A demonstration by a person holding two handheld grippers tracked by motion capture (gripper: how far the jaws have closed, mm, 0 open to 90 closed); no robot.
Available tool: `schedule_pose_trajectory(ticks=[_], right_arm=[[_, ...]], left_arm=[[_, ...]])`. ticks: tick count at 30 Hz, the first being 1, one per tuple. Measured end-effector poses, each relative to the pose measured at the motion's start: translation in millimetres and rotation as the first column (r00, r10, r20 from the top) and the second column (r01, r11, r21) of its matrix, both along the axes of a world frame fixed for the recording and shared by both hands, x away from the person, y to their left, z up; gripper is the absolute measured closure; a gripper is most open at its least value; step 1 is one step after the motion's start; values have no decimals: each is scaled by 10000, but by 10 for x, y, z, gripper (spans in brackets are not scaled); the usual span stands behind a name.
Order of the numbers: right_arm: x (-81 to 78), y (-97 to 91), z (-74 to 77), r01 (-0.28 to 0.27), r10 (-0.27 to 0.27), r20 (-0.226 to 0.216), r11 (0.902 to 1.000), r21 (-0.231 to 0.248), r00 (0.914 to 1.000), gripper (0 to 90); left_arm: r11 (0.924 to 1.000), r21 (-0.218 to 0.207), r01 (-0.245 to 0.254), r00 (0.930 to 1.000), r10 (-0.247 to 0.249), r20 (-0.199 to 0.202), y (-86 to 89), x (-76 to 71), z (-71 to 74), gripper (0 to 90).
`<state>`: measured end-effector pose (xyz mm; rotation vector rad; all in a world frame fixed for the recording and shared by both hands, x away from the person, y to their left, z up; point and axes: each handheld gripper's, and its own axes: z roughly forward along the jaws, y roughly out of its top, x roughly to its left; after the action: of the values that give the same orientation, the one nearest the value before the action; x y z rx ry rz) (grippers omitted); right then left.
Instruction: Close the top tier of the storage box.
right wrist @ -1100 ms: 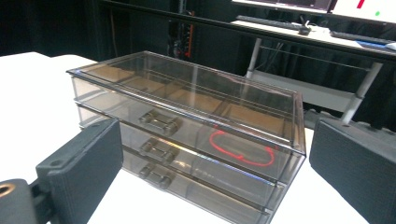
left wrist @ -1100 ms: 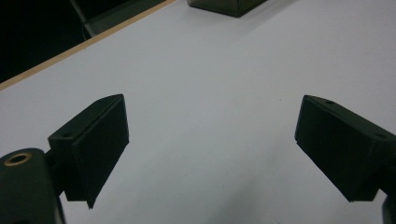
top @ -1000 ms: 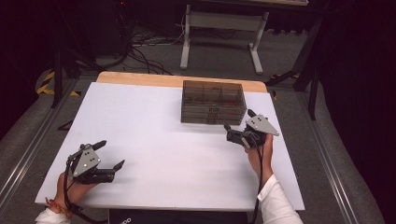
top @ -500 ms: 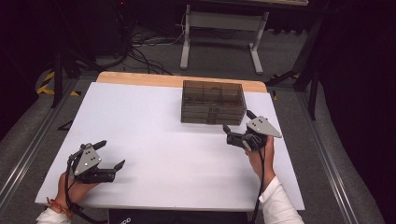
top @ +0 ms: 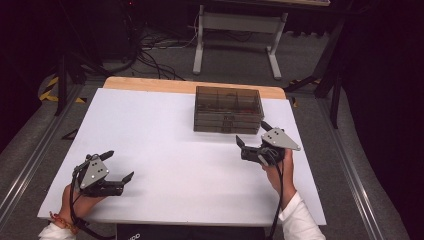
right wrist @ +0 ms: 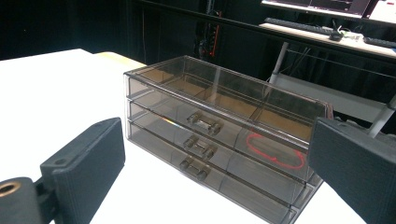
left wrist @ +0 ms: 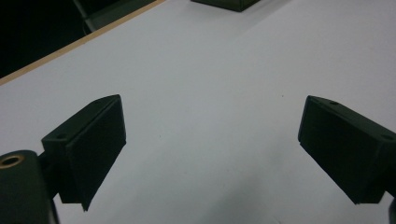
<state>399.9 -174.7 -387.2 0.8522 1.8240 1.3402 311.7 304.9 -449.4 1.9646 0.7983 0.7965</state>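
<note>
Your right gripper (top: 252,142) hovers with its jaws spread wide and nothing between them, pointed at the smoky clear drawer box (right wrist: 219,135) just ahead; a red loop (right wrist: 275,149) shows inside its middle drawer. Your left gripper (top: 120,165) is likewise wide open and empty over the bare white table (left wrist: 224,70), well apart from the box, which sits far ahead of it.

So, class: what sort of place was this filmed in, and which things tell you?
Probably a lab or recording workspace: a white table bearing just a clear drawer unit, loose cables on the floor, and a keyboard beneath monitors behind.
</note>
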Motion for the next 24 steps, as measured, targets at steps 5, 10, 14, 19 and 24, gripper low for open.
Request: schedule_pose_trajectory(ticks=[5, 10, 14, 19, 24], right_arm=[[-35, 19, -15, -147, 147, -10, 9998, -120, 9999, 54], [-60, 49, -30, -278, 279, 16, 9992, -291, 9996, 54], [-81, 67, -40, -355, 355, 15, 9988, -341, 9994, 54], [-125, 87, -62, -382, 385, 34, 9977, -555, 9993, 52], [-153, 105, -97, -361, 364, 14, 9964, -771, 9993, 52]], left_arm=[[10000, 41, 0, 10000, 0, 13, 8, 1, -1, 86], [10000, 73, 44, 10000, -44, -14, 9, 12, -8, 86], [10000, 43, 65, 10000, -65, -34, 1, 6, -7, 85], [9999, 118, 95, 9999, -95, -57, -4, 11, -12, 85], [9999, 92, 124, 9999, -124, -78, -6, 13, -14, 85]])
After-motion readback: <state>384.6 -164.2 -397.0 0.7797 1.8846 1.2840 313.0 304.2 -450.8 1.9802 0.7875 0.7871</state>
